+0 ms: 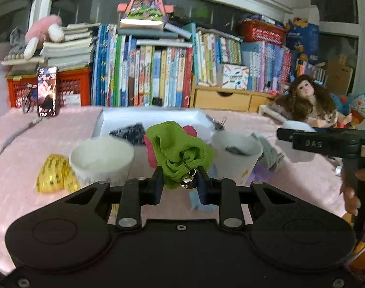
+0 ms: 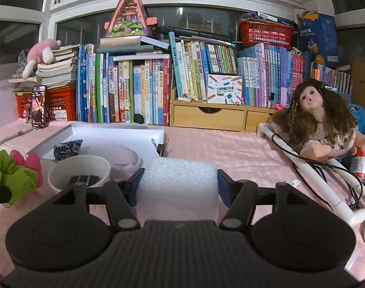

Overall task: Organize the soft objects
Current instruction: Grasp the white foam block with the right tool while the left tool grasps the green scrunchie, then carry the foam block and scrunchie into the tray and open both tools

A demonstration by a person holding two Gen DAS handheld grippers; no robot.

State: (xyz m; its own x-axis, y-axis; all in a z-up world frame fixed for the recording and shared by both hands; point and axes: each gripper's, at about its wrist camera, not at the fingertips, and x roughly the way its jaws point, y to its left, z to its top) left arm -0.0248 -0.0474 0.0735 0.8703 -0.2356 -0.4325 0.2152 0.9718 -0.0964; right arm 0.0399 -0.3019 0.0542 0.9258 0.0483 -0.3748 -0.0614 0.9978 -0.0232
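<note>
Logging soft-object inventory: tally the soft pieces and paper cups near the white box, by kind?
Green scrunchie, in left gripper: 1
White foam block, in right gripper: 1
Dark patterned pouch, in white box: 1
Paper cups: 2
Total: 5

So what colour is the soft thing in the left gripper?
Bright green, clearest in the left wrist view.
</note>
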